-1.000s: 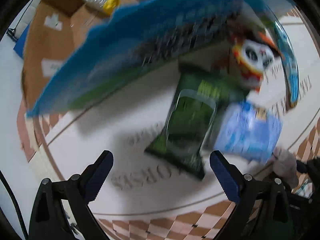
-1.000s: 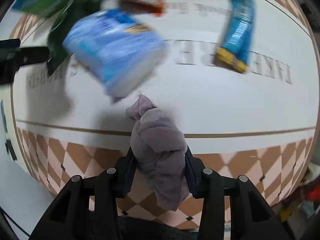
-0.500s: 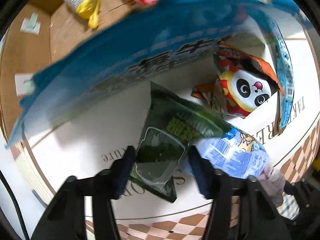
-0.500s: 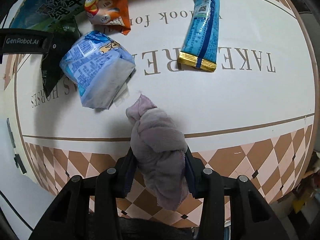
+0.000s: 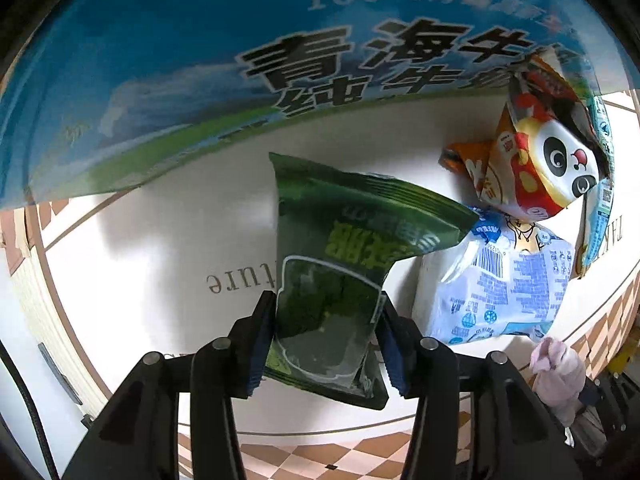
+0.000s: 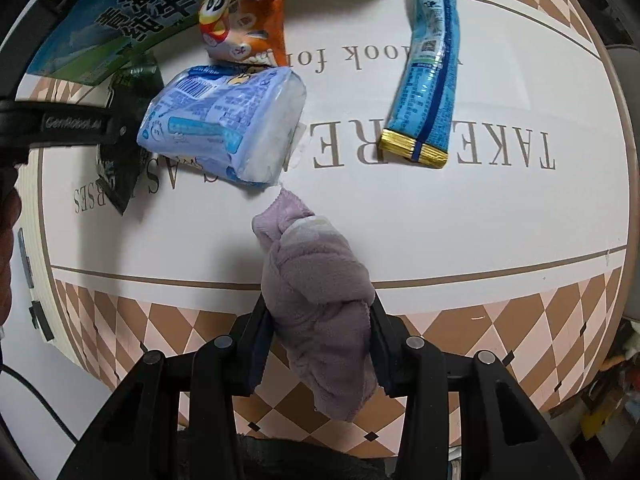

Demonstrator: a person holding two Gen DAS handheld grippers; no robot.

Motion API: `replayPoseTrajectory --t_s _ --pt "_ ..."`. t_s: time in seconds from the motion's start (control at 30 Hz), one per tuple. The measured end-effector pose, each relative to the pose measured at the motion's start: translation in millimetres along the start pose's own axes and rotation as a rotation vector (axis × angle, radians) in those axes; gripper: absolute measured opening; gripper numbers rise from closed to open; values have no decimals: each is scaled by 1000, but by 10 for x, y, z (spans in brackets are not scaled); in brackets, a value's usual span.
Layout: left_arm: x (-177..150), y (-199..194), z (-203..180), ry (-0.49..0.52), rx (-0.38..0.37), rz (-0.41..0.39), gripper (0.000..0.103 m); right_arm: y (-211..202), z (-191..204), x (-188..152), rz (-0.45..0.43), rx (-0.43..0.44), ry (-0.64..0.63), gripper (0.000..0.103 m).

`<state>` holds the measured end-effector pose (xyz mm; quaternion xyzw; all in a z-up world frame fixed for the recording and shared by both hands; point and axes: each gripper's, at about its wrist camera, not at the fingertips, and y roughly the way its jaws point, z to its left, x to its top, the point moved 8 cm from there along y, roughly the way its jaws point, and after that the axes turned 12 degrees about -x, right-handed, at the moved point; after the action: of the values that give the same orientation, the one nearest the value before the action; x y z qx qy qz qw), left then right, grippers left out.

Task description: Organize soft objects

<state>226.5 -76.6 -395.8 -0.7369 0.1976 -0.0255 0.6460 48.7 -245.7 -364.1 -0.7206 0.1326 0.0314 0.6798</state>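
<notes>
We see our left gripper [image 5: 326,342] pinching the lower end of a green snack bag [image 5: 340,280], one blue pad pressed against each side; the bag's top edge fans out ahead of the fingers, above the white tabletop [image 5: 160,240]. Our right gripper [image 6: 320,344] is clamped on a bunched lilac cloth [image 6: 316,284], which pokes forward past the fingertips and hangs down behind them, over the table's checked border. Just beside the green bag lies a pale blue tissue pack [image 6: 224,120], and touching its far end is an orange panda snack bag [image 6: 244,28]. A long blue packet [image 6: 430,68] with a gold sealed end lies well apart to the right. A big blue and green carton [image 5: 240,60] (printed with black Chinese characters) stands along the far side.
</notes>
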Motion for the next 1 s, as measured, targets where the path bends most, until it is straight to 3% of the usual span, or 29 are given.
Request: replayPoseTrajectory --t_s 0.17,0.37,0.43,0.6,0.77,0.83,0.93,1.0 --pt "-189 -93 -161 -52 -25 -24 37 8 95 -30 -2 20 1 45" --pt "-570 -350 -146 -144 -71 -92 35 -270 49 28 -25 102 24 45" --pt "-714 -542 -116 -158 -97 -123 35 -416 65 81 -41 134 26 45" --pt "-714 -1334 -246 -170 -194 -228 35 -1009 122 347 -114 229 23 44" --pt "-191 -2033 -20 -194 -278 -276 35 -1820 202 851 -228 317 7 44" --pt "7 -2159 117 -215 -266 -278 35 -2080 281 1120 -266 337 8 44" --pt "436 -2087 244 -265 -251 -250 35 -2292 456 1546 -299 344 19 44" --pt "701 -1886 348 -329 -284 -196 35 -2289 588 1852 -286 353 27 44"
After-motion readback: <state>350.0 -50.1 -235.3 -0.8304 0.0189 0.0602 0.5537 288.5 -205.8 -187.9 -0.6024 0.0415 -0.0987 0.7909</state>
